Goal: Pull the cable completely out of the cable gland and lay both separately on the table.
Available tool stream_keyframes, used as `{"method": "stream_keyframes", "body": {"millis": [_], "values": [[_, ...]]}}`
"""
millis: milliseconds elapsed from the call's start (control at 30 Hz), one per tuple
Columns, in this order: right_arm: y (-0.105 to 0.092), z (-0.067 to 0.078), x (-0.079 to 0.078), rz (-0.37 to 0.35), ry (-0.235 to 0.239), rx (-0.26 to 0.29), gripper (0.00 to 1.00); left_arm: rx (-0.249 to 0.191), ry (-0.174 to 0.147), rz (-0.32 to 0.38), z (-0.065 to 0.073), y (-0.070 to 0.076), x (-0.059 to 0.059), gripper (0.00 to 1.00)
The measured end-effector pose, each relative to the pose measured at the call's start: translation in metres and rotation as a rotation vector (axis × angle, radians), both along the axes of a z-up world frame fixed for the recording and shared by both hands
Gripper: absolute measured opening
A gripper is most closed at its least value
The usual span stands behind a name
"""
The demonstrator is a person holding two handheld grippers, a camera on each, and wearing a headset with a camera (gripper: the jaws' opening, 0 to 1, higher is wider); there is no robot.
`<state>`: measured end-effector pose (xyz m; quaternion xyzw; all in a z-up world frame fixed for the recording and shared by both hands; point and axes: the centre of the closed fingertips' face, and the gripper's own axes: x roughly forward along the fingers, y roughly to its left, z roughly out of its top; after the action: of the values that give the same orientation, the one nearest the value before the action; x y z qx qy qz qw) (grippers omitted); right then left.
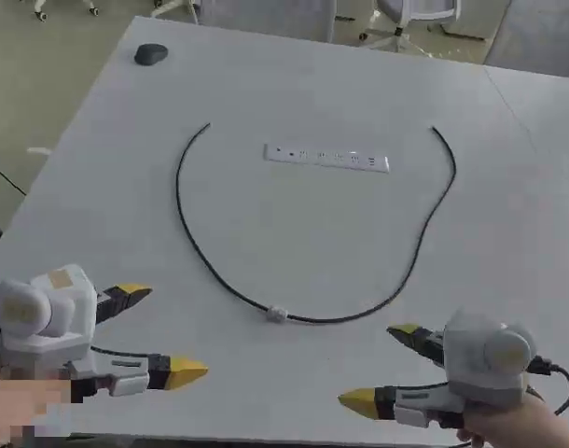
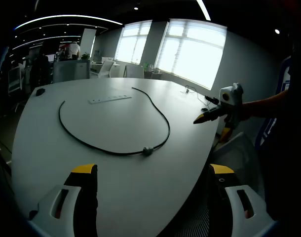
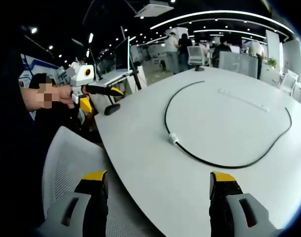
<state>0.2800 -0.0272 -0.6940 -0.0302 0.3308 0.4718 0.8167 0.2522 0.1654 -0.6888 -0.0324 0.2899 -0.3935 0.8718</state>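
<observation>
Cable (image 1: 180, 205) threaded through cable gland (image 1: 276, 314) by bench's (image 1: 294, 233) near edge.
Left gripper (image 1: 177, 331) and right gripper (image 1: 365, 364) hover either side, jaws spread, empty (likely so one pins gland, other pulls cable).

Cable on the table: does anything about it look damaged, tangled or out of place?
Nothing stands out. The black cable lies flat in an open U on the table, without visible kinks, and the white cable gland sits on it near the bottom of the curve.
</observation>
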Motion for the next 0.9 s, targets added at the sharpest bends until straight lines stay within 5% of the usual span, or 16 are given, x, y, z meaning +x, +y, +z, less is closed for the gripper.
{"method": "stream_keyframes", "body": {"millis": [567,900], "values": [[0.005,-0.006,0.002,0.067,-0.016,-0.049,0.82,-0.002,0.005,-0.001,-0.001,-0.004,0.003,0.97],[0.018,-0.010,0.020,0.114,-0.019,-0.082,0.80,-0.010,0.008,0.041,0.000,-0.003,0.005,0.98]]}}
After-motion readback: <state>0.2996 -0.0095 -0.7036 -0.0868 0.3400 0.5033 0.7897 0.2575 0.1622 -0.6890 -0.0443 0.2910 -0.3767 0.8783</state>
